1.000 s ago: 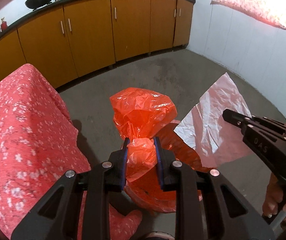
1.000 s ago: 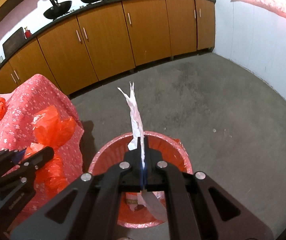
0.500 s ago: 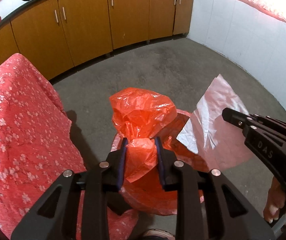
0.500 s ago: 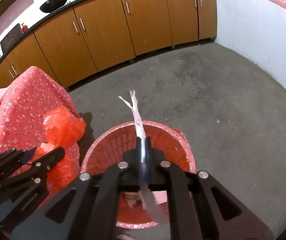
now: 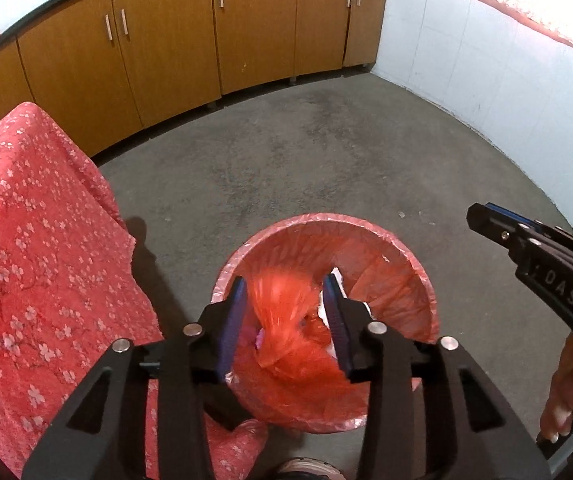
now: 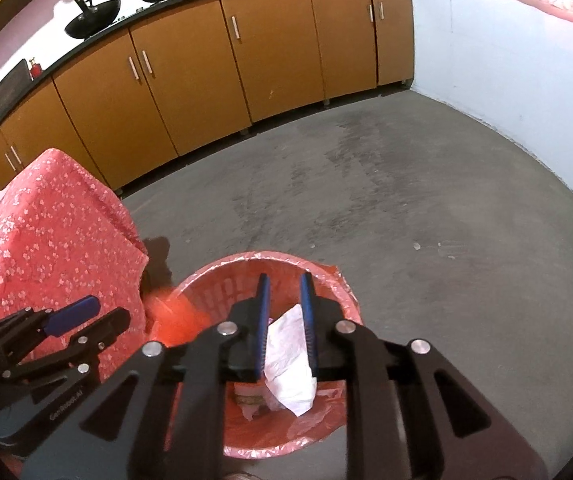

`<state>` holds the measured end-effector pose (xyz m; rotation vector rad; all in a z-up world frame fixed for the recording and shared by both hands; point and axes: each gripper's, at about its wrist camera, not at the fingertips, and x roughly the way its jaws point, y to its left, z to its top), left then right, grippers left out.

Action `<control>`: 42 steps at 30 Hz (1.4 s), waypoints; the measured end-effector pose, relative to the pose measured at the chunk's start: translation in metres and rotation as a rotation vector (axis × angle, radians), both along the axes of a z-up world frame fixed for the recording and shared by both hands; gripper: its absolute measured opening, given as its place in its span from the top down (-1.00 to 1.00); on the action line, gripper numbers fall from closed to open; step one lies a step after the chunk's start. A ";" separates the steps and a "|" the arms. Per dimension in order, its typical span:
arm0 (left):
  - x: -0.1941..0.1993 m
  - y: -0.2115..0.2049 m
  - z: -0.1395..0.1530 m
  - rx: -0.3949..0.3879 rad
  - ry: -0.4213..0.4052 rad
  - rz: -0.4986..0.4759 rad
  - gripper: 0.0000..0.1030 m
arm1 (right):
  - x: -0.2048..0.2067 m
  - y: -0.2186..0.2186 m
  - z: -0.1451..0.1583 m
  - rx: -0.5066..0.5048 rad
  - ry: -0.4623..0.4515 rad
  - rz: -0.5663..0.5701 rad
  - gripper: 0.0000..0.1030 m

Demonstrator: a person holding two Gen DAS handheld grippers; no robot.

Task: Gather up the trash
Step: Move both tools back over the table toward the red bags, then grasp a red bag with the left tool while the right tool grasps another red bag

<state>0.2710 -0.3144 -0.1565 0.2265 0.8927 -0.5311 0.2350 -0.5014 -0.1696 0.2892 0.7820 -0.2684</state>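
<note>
In the left wrist view, our left gripper (image 5: 284, 312) hangs right over the bin (image 5: 422, 280); its fingers have just been opening and stand apart, so the orange bag (image 5: 286, 320), blurred between them, drops into the liner rather than onto the floor (image 5: 326, 152). In the right wrist view, our right gripper (image 6: 284, 316) is also above the bin (image 6: 342, 280); its fingers have just parted too, and the white wrapper (image 6: 290, 364) lies loose below them inside, on other trash.
</note>
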 end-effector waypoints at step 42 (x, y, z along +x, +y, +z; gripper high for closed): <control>-0.027 0.403 0.095 0.001 -0.274 0.656 -0.11 | 0.063 0.353 0.128 -0.013 -0.186 0.576 0.55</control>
